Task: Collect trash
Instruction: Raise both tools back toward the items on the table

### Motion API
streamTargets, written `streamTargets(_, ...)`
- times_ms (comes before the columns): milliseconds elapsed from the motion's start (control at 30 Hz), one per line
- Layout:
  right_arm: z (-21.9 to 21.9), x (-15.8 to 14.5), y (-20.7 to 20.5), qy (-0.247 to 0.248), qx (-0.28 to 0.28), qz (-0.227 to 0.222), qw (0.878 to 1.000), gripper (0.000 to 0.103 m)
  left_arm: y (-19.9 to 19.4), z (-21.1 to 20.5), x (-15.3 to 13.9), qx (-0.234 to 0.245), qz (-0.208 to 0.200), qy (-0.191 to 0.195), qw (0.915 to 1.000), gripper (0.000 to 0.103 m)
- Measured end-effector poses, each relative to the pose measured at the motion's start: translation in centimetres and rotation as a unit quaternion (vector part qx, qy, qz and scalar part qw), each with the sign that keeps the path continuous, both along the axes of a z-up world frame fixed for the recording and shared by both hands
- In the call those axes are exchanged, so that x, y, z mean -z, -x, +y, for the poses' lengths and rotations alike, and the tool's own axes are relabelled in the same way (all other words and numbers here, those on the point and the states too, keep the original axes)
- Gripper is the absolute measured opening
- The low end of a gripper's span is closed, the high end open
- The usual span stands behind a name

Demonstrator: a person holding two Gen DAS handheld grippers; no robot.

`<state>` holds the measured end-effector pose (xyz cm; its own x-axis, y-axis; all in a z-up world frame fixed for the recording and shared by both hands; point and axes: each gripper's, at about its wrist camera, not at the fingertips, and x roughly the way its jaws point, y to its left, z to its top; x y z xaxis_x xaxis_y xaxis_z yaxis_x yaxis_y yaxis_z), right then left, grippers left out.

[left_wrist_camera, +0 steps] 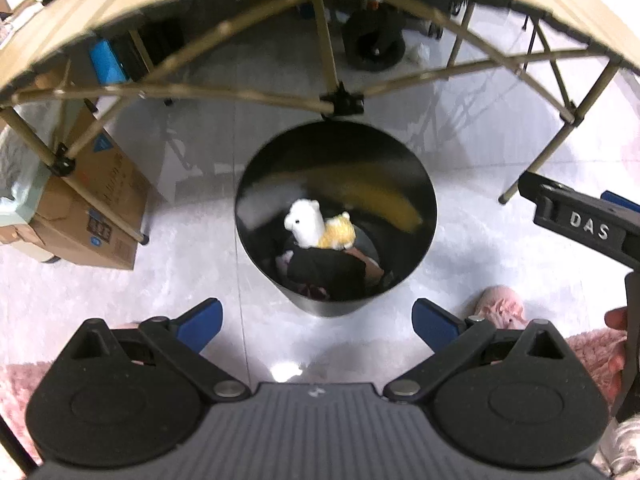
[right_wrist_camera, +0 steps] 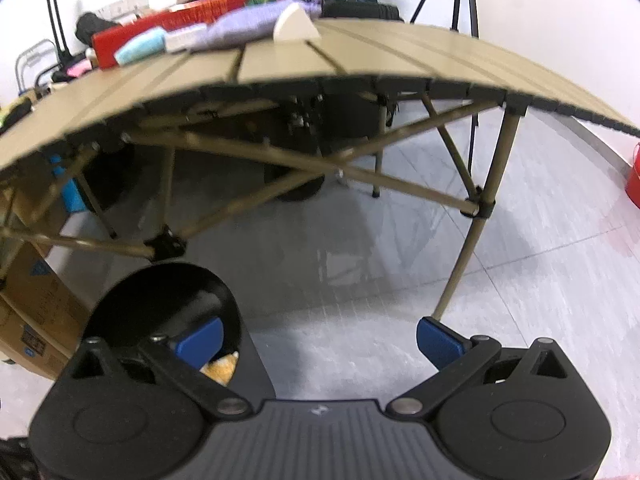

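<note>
Overhead, the slatted folding table (right_wrist_camera: 360, 60) fills the upper part of both views, and the remaining clutter on it, a lilac cloth (right_wrist_camera: 248, 26) and a red box (right_wrist_camera: 160, 24) among it, is gathered at the upper left of the right wrist frame. Below its edge, the black bin (left_wrist_camera: 335, 216) is seen at the centre of the left wrist frame, directly ahead of the left gripper (left_wrist_camera: 316, 322); in the right wrist frame it is seen at the lower left, behind one blue finger. Inside it, a yellow banana-shaped blur (left_wrist_camera: 380, 196) is caught at the upper right, its long axis running from upper left to lower right, above a white and yellow plush (left_wrist_camera: 316, 226) and dark scraps. Both the left gripper and the right gripper (right_wrist_camera: 320, 340) are spread wide with nothing held. The next pick is judged to lie up and away on the tabletop, nearer the right gripper.
</note>
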<state>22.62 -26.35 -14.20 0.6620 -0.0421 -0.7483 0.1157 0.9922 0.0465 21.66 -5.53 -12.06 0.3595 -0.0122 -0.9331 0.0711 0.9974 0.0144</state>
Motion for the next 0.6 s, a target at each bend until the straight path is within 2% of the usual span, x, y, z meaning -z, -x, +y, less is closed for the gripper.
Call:
streamTargets(267, 0.0, -3.8, 1.9, -0.008, -0.017, -0.063, 0.998, 0.103, 1.0, 0.7, -3.9, 0.002, -0.067, 0.007, 0.9977, 0.103)
streamTargets(467, -0.2, -7.4, 3.3, 0.005, -0.025, -0.13, 0.991, 0.103, 1.2, 1.1, -6.9, -0.002, -0.125, 0.013, 0.992, 0.103)
streamTargets(600, -0.3, -9.0, 3.4, 0.015, -0.031, -0.161, 0.986, 0.103, 0.7, 1.3, -8.3, -0.005, -0.15, 0.02, 0.9885, 0.103)
